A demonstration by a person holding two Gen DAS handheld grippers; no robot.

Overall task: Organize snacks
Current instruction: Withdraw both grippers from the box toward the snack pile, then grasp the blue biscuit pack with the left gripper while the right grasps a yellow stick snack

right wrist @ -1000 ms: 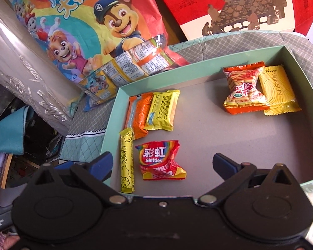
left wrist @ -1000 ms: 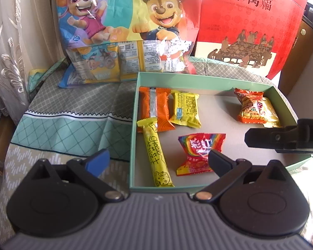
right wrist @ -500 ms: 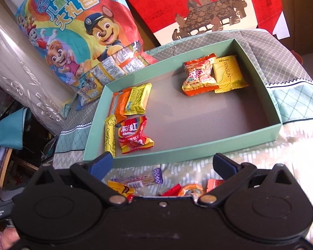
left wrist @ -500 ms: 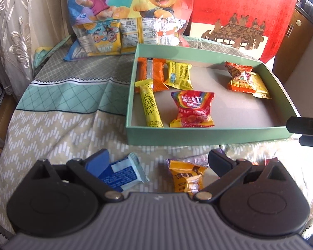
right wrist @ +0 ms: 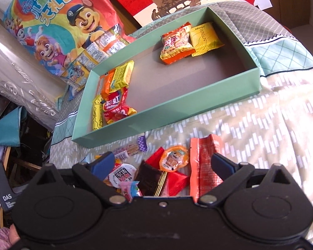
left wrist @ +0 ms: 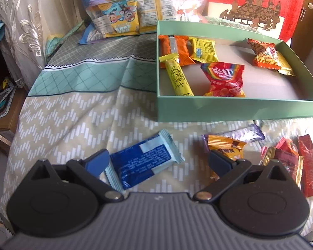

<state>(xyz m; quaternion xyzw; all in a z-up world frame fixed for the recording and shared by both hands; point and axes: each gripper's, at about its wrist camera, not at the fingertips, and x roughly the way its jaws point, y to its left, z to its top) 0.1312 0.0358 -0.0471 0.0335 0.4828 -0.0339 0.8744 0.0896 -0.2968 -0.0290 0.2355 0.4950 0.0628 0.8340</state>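
We hold both tongs low over the loose snacks that lie on the patterned bedspread, in front of the shallow mint-green cardboard box. The left tongs stand released, jaws wide, with the blue and pale-blue foil wafer packet lying flat between them; neither pad presses on it, so nothing is gripped. The right tongs are closing over a small heap: a round orange-rimmed jelly cup, a dark brown foil square and a long orange-red wrapper lie between the jaws, none yet pinched. Inside the box, a yellow stick packet, a red rainbow sweets bag and two small packs, orange and yellow, sit grouped at one end; an orange-yellow pair sits at the other. We judge this leaves the middle free for what remains outside. The steep downward tilt of both tongs suits picking flat wrappers off soft cloth.
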